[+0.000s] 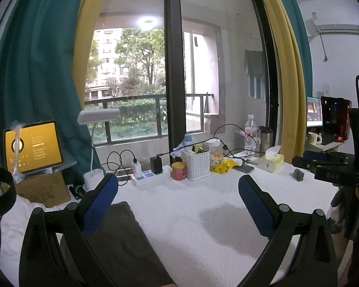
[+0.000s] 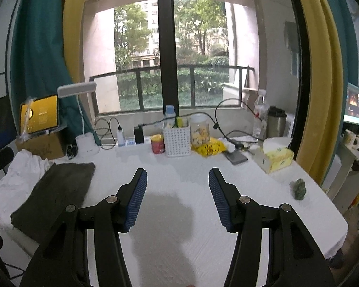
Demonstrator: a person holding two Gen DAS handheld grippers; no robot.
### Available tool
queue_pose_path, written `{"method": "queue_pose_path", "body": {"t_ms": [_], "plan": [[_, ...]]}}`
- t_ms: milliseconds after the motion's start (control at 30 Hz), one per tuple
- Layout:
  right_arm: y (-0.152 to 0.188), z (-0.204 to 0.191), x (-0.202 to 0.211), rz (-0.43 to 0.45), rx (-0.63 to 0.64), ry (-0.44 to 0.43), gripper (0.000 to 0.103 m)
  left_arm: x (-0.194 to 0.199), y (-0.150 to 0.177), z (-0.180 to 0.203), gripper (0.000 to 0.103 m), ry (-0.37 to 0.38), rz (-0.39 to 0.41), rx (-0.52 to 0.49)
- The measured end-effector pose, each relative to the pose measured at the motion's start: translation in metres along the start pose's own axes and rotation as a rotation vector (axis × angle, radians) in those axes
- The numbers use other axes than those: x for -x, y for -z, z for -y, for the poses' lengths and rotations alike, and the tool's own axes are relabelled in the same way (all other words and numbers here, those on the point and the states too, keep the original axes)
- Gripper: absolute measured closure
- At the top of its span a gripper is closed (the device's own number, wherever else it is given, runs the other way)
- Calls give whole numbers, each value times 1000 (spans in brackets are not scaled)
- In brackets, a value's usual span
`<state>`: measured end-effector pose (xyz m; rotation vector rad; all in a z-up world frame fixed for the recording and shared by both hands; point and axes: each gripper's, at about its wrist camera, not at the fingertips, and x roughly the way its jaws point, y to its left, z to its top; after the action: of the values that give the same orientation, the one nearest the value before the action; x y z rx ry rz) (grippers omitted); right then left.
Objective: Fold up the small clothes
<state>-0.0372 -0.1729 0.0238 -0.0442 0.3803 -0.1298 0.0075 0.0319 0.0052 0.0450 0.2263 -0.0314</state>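
White cloth [image 2: 191, 172] covers the table, and its whole middle lies bare, presumably kept free as folding room. On its left side lies the dark garment [image 2: 57, 191], a brown-grey piece that looks already folded into a flat oblong, its long edges fairly straight; it sits beside a crumpled white cloth [image 2: 24, 172] at the table's left edge. Parked off to the side like that, it reads as a finished piece set out of the way, though I cannot tell whether more folds are meant.

In the left wrist view the same garment lies under and just beyond the left gripper [image 1: 178, 191], whose blue pads stand wide apart with nothing between them. The right gripper [image 2: 177, 181] is likewise released, its jaws parted over bare cloth and holding nothing; it throws a soft shadow on the cover below it. Both point only gently downward over the table, a posture that suits pulling away from a laid-down piece or going for another one.

Small things crowd the far edge near the window: a white basket [image 2: 177, 141], a red can [image 2: 157, 144], a snack jar [image 2: 199, 131], a yellow bag [image 2: 209, 147], a tissue box [image 2: 275, 159] and a water bottle [image 2: 260, 114]. A lamp [image 2: 77, 89] and a lit tablet [image 2: 39, 114] on a cardboard box [image 2: 42, 144] stand far left (clear of the working area). A small green lump [image 2: 300, 189] sits alone near the right edge; I cannot tell what it is.
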Motion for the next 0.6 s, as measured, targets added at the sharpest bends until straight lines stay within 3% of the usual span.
{"method": "queue_pose_path", "body": {"t_ms": [233, 600], "plan": [[-20, -12, 16, 47, -11, -62, 46, 5, -8, -7, 3, -68, 23, -5], [-42, -35, 36, 125, 11, -46, 46, 16, -18, -18, 3, -112, 49, -9]]}}
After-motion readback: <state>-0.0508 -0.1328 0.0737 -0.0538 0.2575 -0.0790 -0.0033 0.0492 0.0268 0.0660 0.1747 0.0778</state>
